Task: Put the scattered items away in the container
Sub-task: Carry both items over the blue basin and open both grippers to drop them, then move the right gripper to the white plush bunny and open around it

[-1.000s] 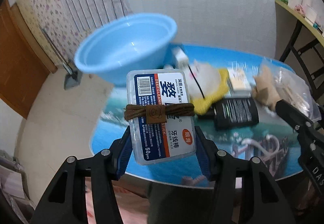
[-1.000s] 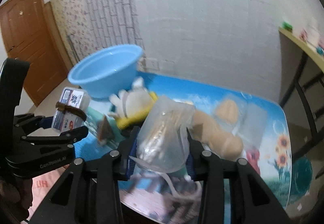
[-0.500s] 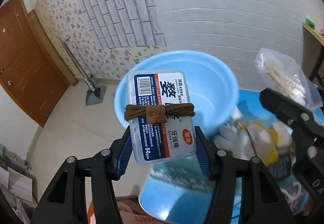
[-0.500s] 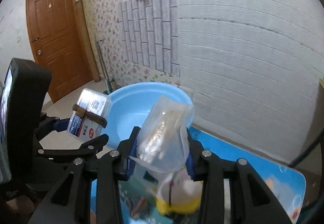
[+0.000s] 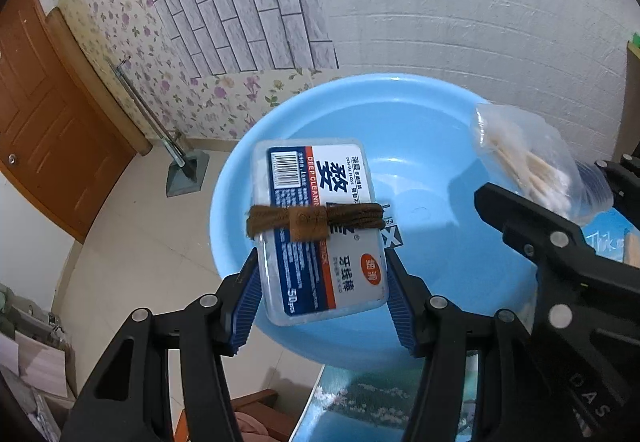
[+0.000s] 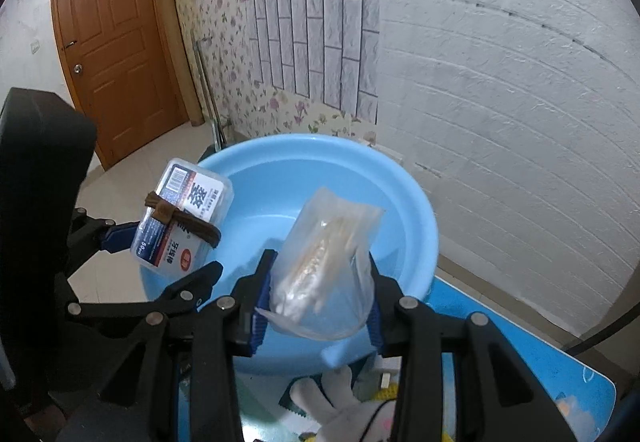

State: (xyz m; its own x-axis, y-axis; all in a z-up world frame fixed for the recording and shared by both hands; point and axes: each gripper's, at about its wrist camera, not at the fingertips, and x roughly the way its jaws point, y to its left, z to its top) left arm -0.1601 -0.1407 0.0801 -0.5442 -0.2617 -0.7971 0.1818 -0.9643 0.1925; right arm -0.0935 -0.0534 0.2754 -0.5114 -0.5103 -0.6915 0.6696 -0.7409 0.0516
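My left gripper (image 5: 322,296) is shut on a clear dental floss box (image 5: 320,230) with a brown hair tie (image 5: 316,220) around it, held over the near rim of the light blue basin (image 5: 420,130). The box also shows in the right wrist view (image 6: 182,218). My right gripper (image 6: 318,302) is shut on a clear plastic bag of cotton swabs (image 6: 324,262), held above the basin (image 6: 400,210). The bag shows at the right of the left wrist view (image 5: 528,166). The basin's inside looks empty.
The basin stands at the corner of a blue patterned table (image 6: 532,362) by a white wall. A white plush toy (image 6: 340,402) lies on the table below the right gripper. A wooden door (image 6: 116,42) and tiled floor (image 5: 132,242) lie to the left.
Both grippers have swung left from over the cluttered table to above the blue basin, each still holding its item. The basin now fills the middle of both views.
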